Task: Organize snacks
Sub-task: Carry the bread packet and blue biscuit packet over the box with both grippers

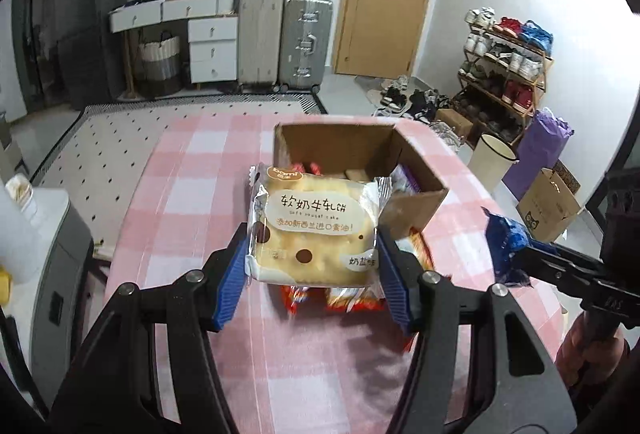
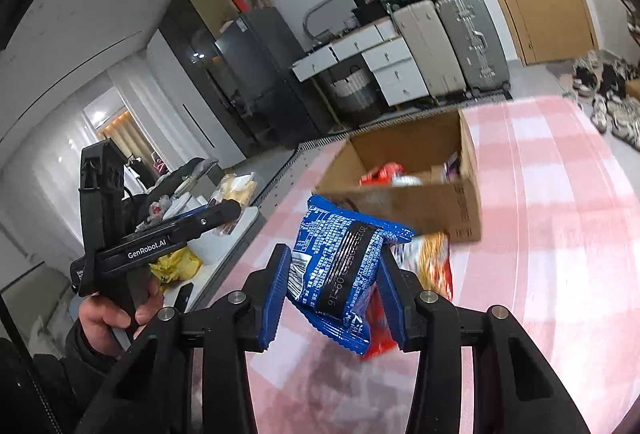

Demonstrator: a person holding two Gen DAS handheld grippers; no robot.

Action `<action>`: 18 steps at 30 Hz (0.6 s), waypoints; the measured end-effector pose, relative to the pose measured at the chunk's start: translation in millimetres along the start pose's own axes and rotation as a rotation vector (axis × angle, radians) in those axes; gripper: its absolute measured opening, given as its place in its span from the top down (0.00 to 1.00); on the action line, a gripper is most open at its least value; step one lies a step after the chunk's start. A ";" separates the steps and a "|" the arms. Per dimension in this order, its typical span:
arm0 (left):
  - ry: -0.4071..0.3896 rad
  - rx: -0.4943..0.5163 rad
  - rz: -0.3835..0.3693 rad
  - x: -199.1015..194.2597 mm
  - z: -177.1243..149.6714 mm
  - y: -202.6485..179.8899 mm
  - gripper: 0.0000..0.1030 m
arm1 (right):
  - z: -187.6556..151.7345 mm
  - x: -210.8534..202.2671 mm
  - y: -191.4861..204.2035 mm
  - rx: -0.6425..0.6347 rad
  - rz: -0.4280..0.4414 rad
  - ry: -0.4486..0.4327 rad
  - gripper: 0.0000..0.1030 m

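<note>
My left gripper point(image 1: 312, 254) clamps a cream nougat-cake packet point(image 1: 314, 230) above the pink checked tablecloth point(image 1: 192, 170) — my right gripper point(image 2: 332, 282) pinches a blue snack packet point(image 2: 340, 266). The open cardboard box point(image 1: 404, 154) sits just beyond.

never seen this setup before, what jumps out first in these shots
Each gripper is closed on a snack above the pink checked tablecloth: the left gripper holds a cream nougat cake packet, the right gripper a blue packet. Just beyond them stands an open cardboard box with snacks already inside, and red-orange packets lie on the cloth beneath the held ones.
</note>
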State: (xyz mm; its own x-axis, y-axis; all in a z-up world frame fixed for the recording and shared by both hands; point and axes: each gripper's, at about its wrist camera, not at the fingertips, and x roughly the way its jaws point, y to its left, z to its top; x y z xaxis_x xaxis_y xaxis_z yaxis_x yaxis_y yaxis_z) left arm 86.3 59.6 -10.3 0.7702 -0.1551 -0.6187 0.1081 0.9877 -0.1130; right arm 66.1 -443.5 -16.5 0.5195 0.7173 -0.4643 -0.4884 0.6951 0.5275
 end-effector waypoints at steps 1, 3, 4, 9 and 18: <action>-0.004 0.012 0.000 -1.0 5.8 -2.3 0.45 | 6.2 0.5 0.8 -0.012 -0.001 -0.004 0.58; -0.008 0.033 -0.014 -2.0 18.1 -6.8 0.45 | 17.4 0.8 2.9 -0.032 -0.002 -0.014 0.58; -0.006 0.037 -0.024 -1.7 24.0 -8.2 0.45 | 23.7 1.3 3.9 -0.042 -0.003 -0.019 0.58; -0.020 0.060 -0.027 6.4 55.7 -20.1 0.45 | 53.2 5.6 9.6 -0.086 -0.013 -0.032 0.58; -0.010 0.050 -0.067 34.8 120.6 -26.8 0.45 | 111.0 31.4 11.3 -0.143 -0.034 -0.031 0.58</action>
State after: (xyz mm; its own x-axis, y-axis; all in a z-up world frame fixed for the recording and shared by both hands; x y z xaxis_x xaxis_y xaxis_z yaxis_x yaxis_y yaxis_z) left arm 186.0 30.2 65.0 0.7662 -0.2206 -0.6036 0.1907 0.9750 -0.1142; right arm 154.7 -418.3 53.8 0.5580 0.6927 -0.4570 -0.5639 0.7205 0.4037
